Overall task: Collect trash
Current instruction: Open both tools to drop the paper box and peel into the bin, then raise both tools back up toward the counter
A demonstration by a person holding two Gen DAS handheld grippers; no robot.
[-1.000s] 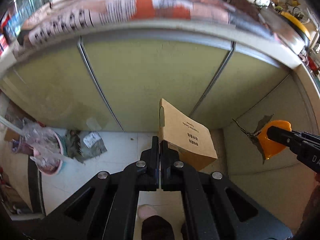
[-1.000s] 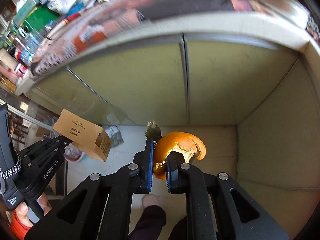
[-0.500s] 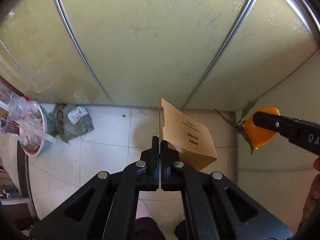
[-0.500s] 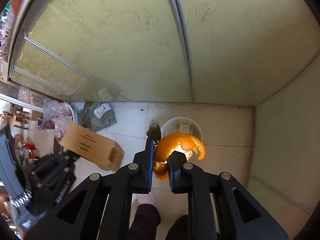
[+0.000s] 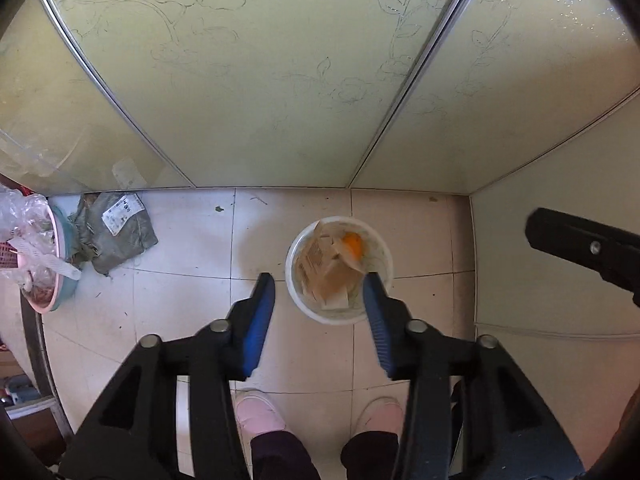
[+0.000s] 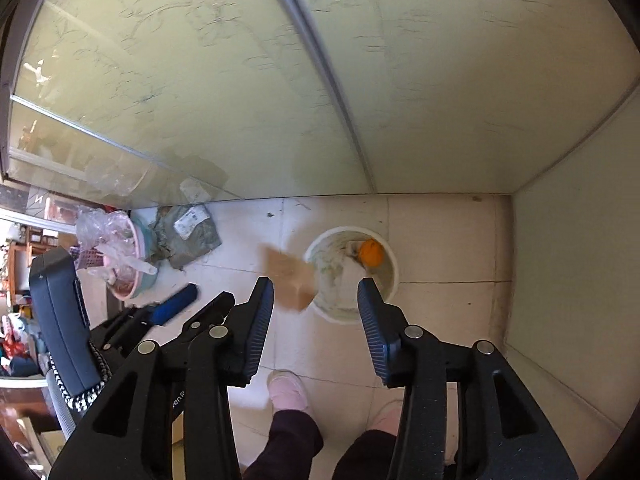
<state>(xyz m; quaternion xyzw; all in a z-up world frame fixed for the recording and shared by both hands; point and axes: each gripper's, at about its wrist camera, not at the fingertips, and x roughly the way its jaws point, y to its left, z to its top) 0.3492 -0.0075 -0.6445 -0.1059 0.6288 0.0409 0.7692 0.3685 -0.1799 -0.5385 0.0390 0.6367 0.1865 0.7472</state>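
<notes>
**Both pieces let go over the bin**

I have both grippers pointing down at the floor, over the white bin (image 5: 298,300). My left gripper (image 5: 319,294) has just been opening; its blue pads now stand apart with nothing between them. My right gripper (image 6: 316,298) has also just been opening, and it too is empty.

The orange peel (image 6: 371,253) is already down inside the bin, lying against the far side. The brown paper bag (image 5: 326,270) is less settled. From the left wrist it looks as if it lies in the bin, folded beside the peel. From the right wrist it is a blurred brown shape at the bin's near-left rim, so I judge it is falling and cannot say it has come to rest inside. A fall onto the rim and out to the tiles is the one thing I would watch for.

So I reckon this pair of items is all but done. What is left, as far as I can see: a crumpled grey packet with a white label (image 5: 116,232) lies on the floor tiles to the left, against the sliding glass doors (image 5: 260,80). Beside it stands a pink basin (image 5: 60,288) filled with clear plastic wrap and other scraps I cannot make out. The bin itself also holds some pale scraps under the bag.
</notes>
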